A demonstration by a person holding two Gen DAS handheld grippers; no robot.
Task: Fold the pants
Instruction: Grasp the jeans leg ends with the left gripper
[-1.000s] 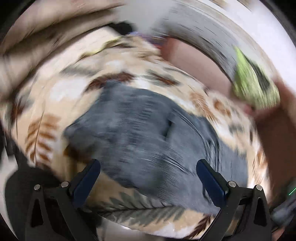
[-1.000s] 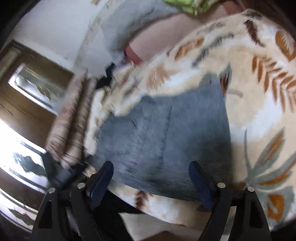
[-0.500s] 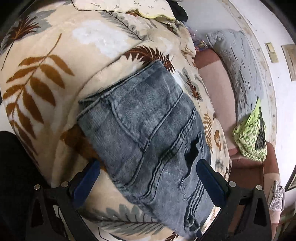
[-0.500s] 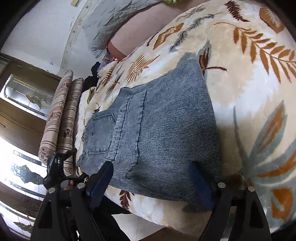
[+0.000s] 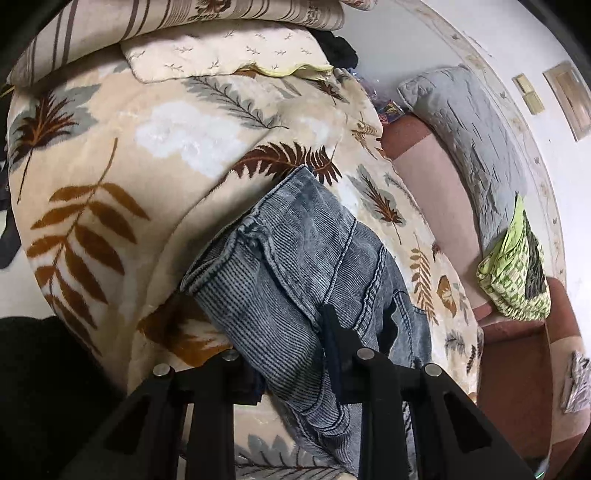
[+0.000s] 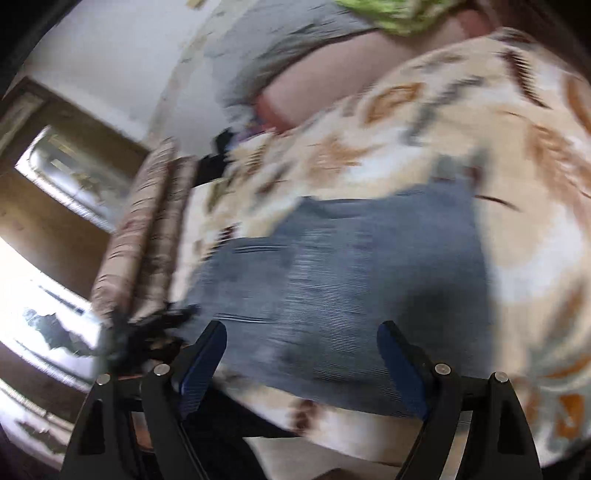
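**A:** Status on the fold?

**B:** Pants (image 5: 314, 266) are on the leaf-print blanket (image 5: 110, 155), already doubled into a compact denim stack. In the left wrist view they run from centre down to 6 o'clock. Left gripper (image 5: 291, 354) is closing on the near edge, with a bunched fold of denim between the jaws. Pads look to be pressing on it.

**A:** Right side?

**B:** Right gripper (image 6: 299, 354) has its jaws spread wide and nothing between them. The view is motion-blurred. Pants (image 6: 343, 273) sit dead centre ahead of it, above the fingers, and I see no contact.

**A:** So which step?

**B:** My read: the grab for the next fold. The left has its corner, the right hasn't engaged.

**A:** Next move needs?

**B:** Right gripper has to come down on the near edge at about 6 o'clock in its view and pinch all layers, not just the top one. Then both lift together and carry the edge toward 12 o'clock. Risk: the thick seam slips out of the left pads, or the plush blanket gets pinched too.

**A:** Clutter?

**B:** Striped pillows (image 5: 184, 22) at 12 o'clock, well apart.
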